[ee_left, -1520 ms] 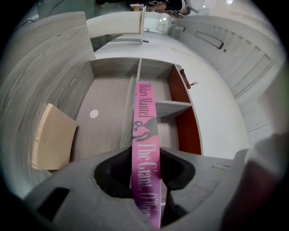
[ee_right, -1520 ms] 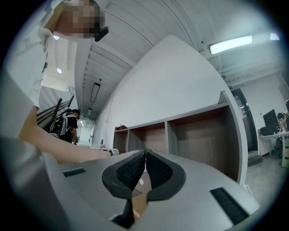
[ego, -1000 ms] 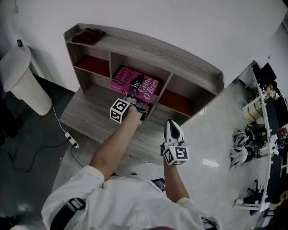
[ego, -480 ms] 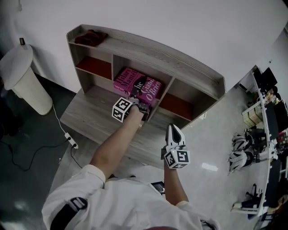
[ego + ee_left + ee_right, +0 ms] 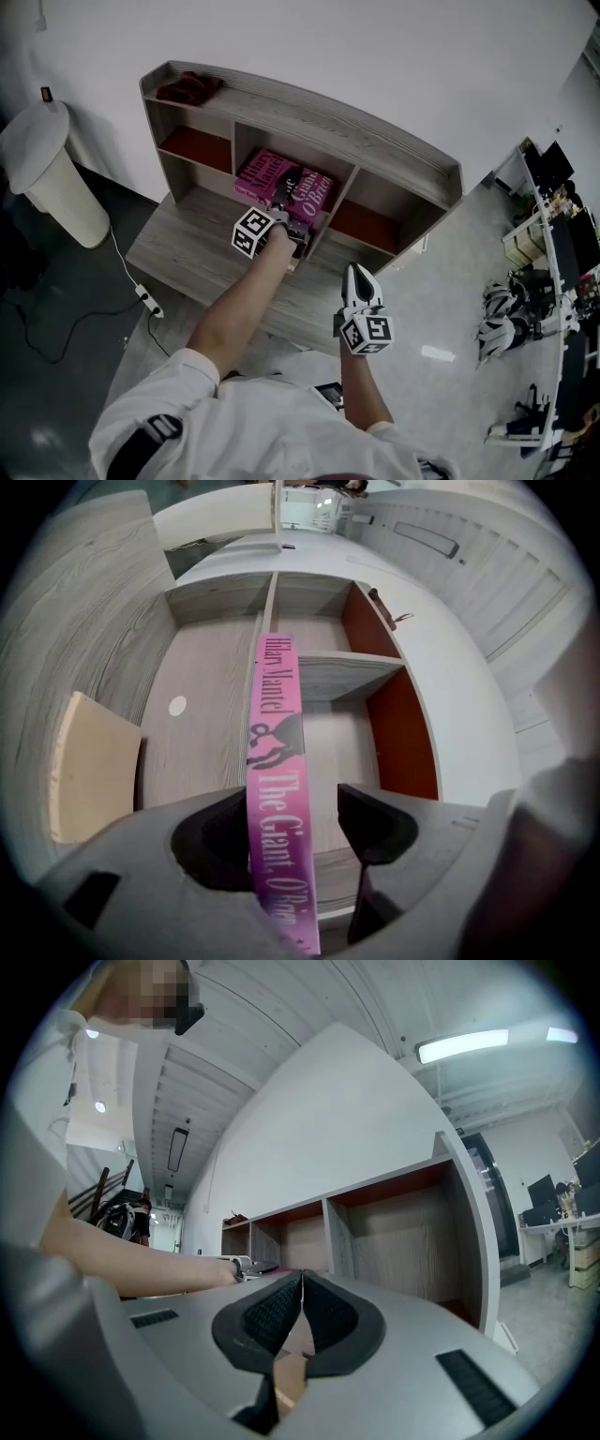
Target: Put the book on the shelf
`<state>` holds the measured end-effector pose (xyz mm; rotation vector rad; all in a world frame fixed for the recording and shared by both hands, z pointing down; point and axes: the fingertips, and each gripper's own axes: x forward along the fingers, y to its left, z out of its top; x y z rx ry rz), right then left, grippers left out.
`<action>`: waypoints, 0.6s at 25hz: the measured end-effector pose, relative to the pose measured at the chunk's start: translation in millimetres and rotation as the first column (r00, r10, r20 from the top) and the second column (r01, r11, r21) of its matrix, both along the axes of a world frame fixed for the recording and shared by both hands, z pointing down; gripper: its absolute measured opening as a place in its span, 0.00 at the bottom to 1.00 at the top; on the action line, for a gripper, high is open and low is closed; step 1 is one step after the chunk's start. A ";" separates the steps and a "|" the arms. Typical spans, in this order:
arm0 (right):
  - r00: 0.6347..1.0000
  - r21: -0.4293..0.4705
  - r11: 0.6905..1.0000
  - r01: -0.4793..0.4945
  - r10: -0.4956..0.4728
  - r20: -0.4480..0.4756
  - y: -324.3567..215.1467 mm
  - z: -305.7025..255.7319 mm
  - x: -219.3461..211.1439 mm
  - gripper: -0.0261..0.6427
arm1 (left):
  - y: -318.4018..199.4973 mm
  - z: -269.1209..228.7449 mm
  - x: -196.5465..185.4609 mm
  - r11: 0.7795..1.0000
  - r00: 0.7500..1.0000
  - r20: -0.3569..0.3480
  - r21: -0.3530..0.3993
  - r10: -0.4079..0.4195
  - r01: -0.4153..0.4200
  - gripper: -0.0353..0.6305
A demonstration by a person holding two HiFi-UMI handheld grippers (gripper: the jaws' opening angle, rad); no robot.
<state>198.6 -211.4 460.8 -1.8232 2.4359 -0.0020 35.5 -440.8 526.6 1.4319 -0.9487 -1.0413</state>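
A pink book (image 5: 286, 184) stands in the middle lower compartment of the grey wooden shelf (image 5: 309, 114). My left gripper (image 5: 293, 223) is at the book's near edge. In the left gripper view the pink spine (image 5: 276, 752) runs between the jaws, which are opening. The left pad lies by the spine, and a clear gap shows between the spine and the right pad (image 5: 375, 819). My right gripper (image 5: 360, 274) hovers over the table's front edge, shut and empty. Its pads (image 5: 323, 1312) meet in the right gripper view.
The shelf stands on a grey wooden table (image 5: 183, 253). A dark red cloth (image 5: 187, 89) lies on the shelf's top. A white bin (image 5: 47, 169) and a power strip (image 5: 145, 295) are on the floor at the left. Cluttered desks (image 5: 553, 281) are at the right.
The book sits a little deeper in the compartment. My left gripper stays at its near edge. The right gripper has barely moved.
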 end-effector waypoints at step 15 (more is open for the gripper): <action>1.000 -0.012 1.000 0.011 -0.011 0.025 9.7 2.7 0.1 0.06 | 3.2 -2.0 3.4 0.994 0.979 0.172 -0.042 0.109 -0.103 0.53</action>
